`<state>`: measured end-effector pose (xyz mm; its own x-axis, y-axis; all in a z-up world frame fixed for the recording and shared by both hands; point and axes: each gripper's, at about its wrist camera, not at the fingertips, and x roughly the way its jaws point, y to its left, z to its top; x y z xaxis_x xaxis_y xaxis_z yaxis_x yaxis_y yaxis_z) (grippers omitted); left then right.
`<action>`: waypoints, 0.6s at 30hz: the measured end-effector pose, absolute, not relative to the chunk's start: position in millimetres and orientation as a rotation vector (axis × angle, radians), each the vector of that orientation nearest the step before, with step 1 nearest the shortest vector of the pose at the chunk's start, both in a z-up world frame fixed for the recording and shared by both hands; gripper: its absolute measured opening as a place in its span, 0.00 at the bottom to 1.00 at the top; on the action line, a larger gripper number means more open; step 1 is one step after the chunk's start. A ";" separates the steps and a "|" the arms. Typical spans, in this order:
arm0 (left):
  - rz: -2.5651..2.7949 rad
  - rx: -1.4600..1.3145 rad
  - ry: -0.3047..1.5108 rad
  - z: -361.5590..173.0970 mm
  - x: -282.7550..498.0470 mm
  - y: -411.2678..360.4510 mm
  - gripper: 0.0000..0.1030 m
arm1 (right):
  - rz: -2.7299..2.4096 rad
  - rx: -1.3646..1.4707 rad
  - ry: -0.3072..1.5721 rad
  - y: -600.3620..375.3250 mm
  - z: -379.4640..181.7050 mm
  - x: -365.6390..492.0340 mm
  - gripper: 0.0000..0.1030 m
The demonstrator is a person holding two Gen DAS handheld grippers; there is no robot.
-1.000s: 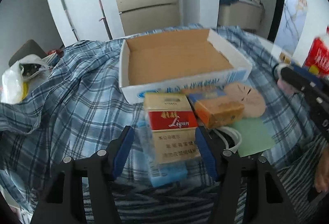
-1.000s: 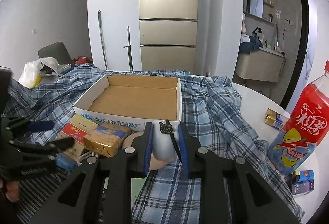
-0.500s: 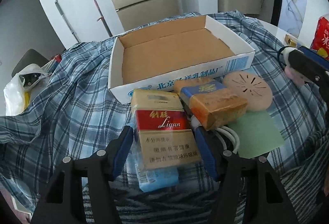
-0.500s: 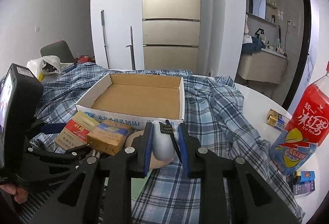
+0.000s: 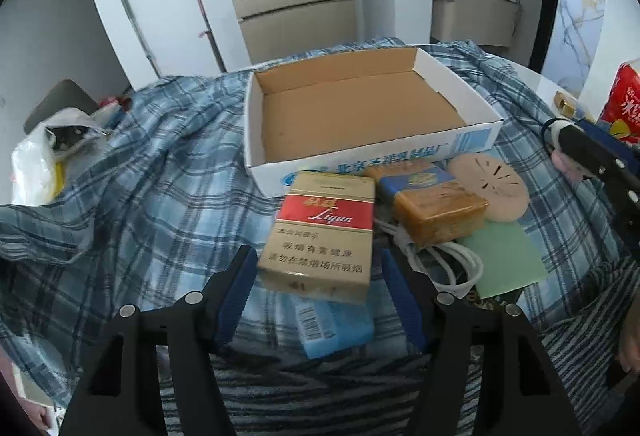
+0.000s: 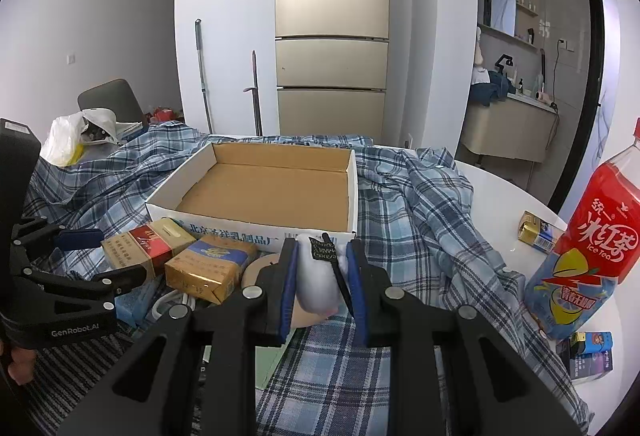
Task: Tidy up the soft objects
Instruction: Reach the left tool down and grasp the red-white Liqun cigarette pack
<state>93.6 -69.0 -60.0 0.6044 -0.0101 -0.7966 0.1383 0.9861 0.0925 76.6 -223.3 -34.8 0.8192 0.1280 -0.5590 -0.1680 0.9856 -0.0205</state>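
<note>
My left gripper point(image 5: 316, 268) is open around the near end of a red and gold Liqun cigarette pack point(image 5: 322, 234), which lies on a light blue pack point(image 5: 334, 324). A gold and blue pack point(image 5: 430, 205) lies to its right. My right gripper point(image 6: 322, 260) is shut on a white soft pouch with a black tag point(image 6: 320, 282), held just in front of the open cardboard box point(image 6: 256, 226). The box point(image 5: 360, 159) is empty. The left gripper also shows in the right wrist view point(image 6: 100, 256).
A round beige perforated disc point(image 5: 488, 187), a green sheet point(image 5: 506, 260) and a white cable point(image 5: 452, 264) lie by the packs. A red iced tea bottle point(image 6: 580, 256) and small boxes point(image 6: 536, 232) stand at right. A plaid cloth point(image 5: 140, 195) covers the table.
The left gripper has risen and tilted, so the box and packs sit lower in its view. The right gripper has barely moved and still holds the pouch.
</note>
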 end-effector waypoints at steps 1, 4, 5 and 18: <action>-0.112 0.129 0.930 -60.1 96.9 -68.2 0.65 | 0.158 -0.069 0.591 -223.6 -35.0 76.7 0.23; -0.176 0.093 0.938 -60.0 105.5 -65.9 0.65 | 0.158 -0.063 0.594 -224.8 -35.2 76.8 0.23; -0.186 0.094 0.939 -60.3 107.6 -65.8 0.65 | 0.159 -0.062 0.594 -225.2 -35.2 76.9 0.23; -0.191 0.172 0.957 -73.2 123.0 -77.1 0.65 | 0.172 -0.050 0.621 -225.8 -38.5 81.0 0.23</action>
<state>123.0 -77.1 -73.2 0.5619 -0.0855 -0.8228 0.2374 0.9695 0.0613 81.0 -225.8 -38.5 0.7997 0.1450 -0.5826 -0.1751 0.9845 0.0046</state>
